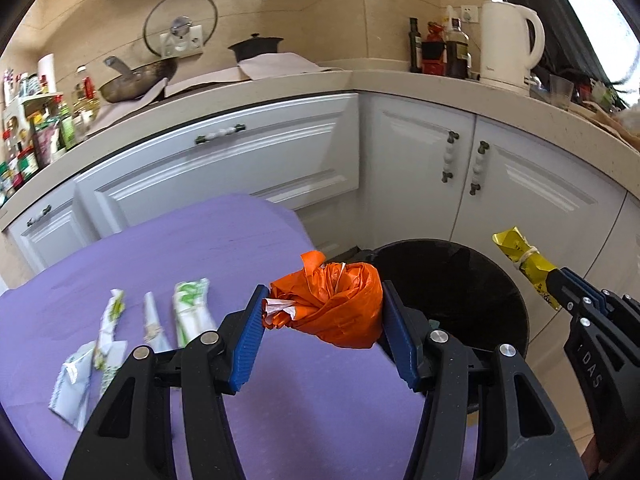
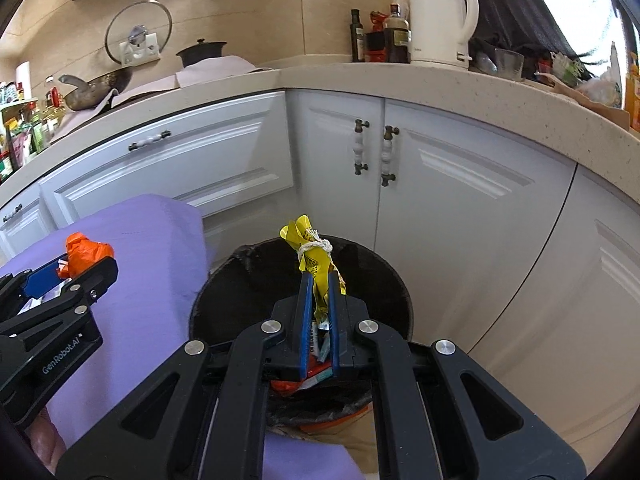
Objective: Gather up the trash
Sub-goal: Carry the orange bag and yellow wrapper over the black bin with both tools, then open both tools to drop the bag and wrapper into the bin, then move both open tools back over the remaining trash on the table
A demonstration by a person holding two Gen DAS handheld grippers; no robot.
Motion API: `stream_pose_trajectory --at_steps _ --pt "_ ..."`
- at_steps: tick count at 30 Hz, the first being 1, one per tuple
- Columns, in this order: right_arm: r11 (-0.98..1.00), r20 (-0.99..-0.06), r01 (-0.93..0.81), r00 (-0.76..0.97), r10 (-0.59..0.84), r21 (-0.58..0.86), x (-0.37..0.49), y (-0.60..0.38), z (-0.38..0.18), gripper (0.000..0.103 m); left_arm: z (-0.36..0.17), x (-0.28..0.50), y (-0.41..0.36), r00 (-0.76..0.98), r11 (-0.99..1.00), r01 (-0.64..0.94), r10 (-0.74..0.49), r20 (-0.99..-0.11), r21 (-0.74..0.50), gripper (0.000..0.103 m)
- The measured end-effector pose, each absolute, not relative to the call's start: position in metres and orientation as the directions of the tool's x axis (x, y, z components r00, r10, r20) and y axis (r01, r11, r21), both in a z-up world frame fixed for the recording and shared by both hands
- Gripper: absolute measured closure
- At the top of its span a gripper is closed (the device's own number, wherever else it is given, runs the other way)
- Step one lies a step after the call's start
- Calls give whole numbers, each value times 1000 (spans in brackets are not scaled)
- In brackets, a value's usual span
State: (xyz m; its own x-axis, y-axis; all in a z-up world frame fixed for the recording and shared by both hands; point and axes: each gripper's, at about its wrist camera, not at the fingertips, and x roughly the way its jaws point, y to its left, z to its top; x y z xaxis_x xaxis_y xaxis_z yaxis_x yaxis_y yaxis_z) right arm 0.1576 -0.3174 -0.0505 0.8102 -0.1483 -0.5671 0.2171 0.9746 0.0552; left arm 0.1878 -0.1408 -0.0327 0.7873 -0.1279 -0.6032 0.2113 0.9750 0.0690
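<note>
The left hand-held gripper [image 1: 324,312] sits low centre in the left wrist view, tilted downward, its blue pads about half apart and pressed on both sides of a crumpled orange bag [image 1: 332,304]. The bag is lifted over the right edge of the purple table [image 1: 160,248], just left of the black bin [image 1: 460,280]. In the right wrist view the same gripper enters from the left edge, with the orange bag showing at its tip above the purple cloth.

The right hand-held gripper [image 2: 318,276] fills the lower centre of the right wrist view, also angled down, its pads nearly together and clamped on a twisted yellow wrapper [image 2: 316,264] tied with pale string. The wrapper sticks up past the fingertips, directly over the bin's opening. Some trash lies inside the bin, seen between the fingers. In the left wrist view this gripper comes in from the right edge, holding the wrapper near the bin's right rim.

At lower left of the left wrist view, several green-and-white wrappers [image 1: 152,320] lie on the table, well apart from the orange bag.

Behind, white cabinets [image 2: 440,184] curve across mid frame under a pale counter [image 2: 400,76], with a white kettle [image 2: 440,16] at upper right and a pan [image 1: 136,80] at upper left.
</note>
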Motion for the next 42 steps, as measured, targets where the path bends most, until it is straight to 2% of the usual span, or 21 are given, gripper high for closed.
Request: stream_pose_trajectory --at_steps 14,17,20,27,29,32,42 --pt "964 -578 258 796 -178 58 182 -343 -68 94 -47 212 -179 768 962 253 -138 -626 98 47" --pt "964 -587 259 791 -171 68 188 -347 -73 89 -50 216 -182 764 961 256 -139 -630 99 45" --pt "961 -591 269 786 -178 68 192 -350 -78 78 -55 221 -185 753 961 259 -135 -645 102 43" --pt "961 -601 271 779 -180 64 191 -348 -81 77 -58 223 -183 750 963 252 -129 -649 99 31" --pt "960 -603 273 777 -181 64 189 -348 -81 76 -57 223 -183 753 964 248 -128 -646 98 30" --pt "958 -601 279 777 -185 67 186 -348 -79 70 -56 223 -183 750 963 253 -138 -647 88 29" --pt "958 -597 279 780 -187 65 179 -344 -74 69 -49 217 -178 757 966 246 -139 -639 81 28"
